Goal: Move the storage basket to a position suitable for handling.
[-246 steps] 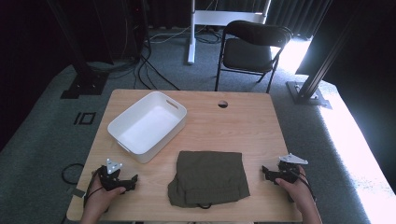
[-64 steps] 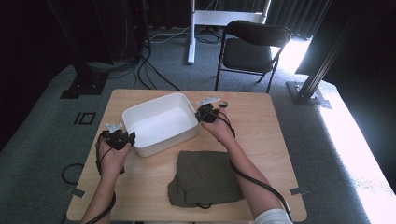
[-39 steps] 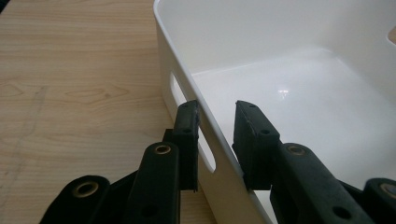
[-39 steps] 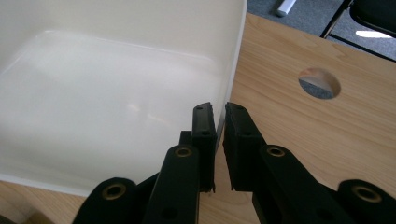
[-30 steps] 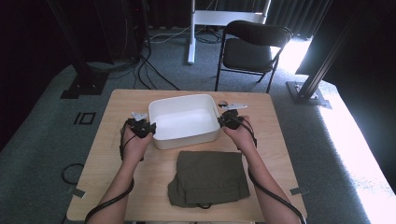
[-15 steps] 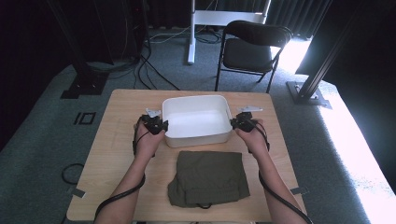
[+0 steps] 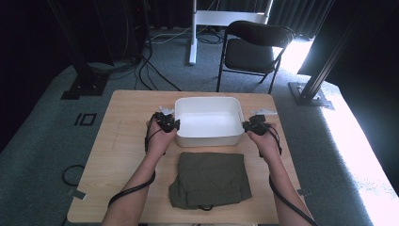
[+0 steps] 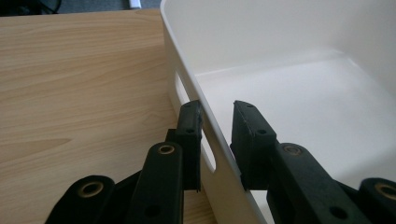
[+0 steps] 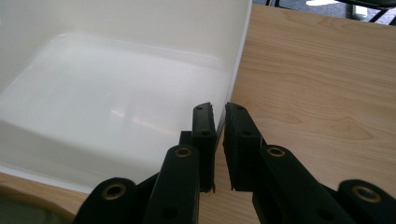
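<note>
A white plastic bin [image 7: 209,111] sits square on the wooden table, just beyond a folded olive-green garment [image 7: 210,179]. My left gripper [image 7: 172,124] is shut on the bin's left wall [image 8: 184,79], one jaw outside by the handle slot, one inside. My right gripper [image 7: 245,125] is shut on the bin's right wall [image 9: 237,56] the same way. The bin [image 9: 112,88] holds nothing inside.
A black folding chair [image 7: 254,49] stands past the table's far edge, beside a white stand [image 7: 193,28] and floor cables. Bare tabletop [image 7: 124,122] lies left of the bin and to its right [image 7: 277,141]. The garment lies close to the near edge.
Both grippers have carried the bin to the right and turned it square, from the table's left side to the middle, just behind the garment.
</note>
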Action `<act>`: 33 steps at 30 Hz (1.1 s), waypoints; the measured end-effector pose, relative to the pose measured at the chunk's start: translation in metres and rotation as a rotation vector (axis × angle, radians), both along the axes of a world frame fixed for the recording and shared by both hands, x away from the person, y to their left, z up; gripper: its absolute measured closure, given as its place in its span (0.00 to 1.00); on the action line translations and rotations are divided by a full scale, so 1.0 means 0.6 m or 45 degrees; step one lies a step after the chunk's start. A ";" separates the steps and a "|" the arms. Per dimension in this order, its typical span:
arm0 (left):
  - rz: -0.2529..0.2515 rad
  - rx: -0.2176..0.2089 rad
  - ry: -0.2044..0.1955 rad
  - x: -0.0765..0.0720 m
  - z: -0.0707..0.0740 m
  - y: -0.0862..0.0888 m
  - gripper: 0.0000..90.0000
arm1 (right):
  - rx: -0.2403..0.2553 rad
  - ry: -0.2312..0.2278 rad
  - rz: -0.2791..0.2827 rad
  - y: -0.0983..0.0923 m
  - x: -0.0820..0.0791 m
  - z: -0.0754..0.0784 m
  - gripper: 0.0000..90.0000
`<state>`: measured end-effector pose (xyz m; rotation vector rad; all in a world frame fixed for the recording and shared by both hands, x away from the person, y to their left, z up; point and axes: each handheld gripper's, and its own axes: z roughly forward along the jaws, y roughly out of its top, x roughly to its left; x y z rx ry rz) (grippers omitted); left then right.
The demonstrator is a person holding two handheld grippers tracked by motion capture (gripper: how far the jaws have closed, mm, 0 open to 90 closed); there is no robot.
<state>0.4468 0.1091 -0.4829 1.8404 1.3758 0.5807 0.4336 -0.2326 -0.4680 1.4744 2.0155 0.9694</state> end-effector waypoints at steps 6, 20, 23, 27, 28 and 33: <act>-0.025 -0.009 0.010 0.010 0.000 -0.018 0.83 | 0.018 0.005 -0.022 -0.022 -0.006 -0.001 0.92; -0.063 0.039 0.004 0.039 0.002 -0.058 0.85 | 0.020 0.018 -0.077 -0.054 -0.011 0.001 0.92; -0.061 0.046 0.004 0.047 0.002 -0.065 0.85 | 0.021 0.019 -0.090 -0.057 -0.007 0.001 0.92; -0.069 0.048 0.007 0.052 0.003 -0.069 0.85 | 0.023 0.022 -0.104 -0.062 0.000 0.001 0.92; -0.064 0.045 0.009 0.053 0.003 -0.069 0.85 | 0.026 0.022 -0.104 -0.063 0.001 0.001 0.92; -0.059 0.052 -0.001 0.044 0.002 -0.072 0.85 | 0.029 0.019 -0.108 -0.064 0.002 0.000 0.92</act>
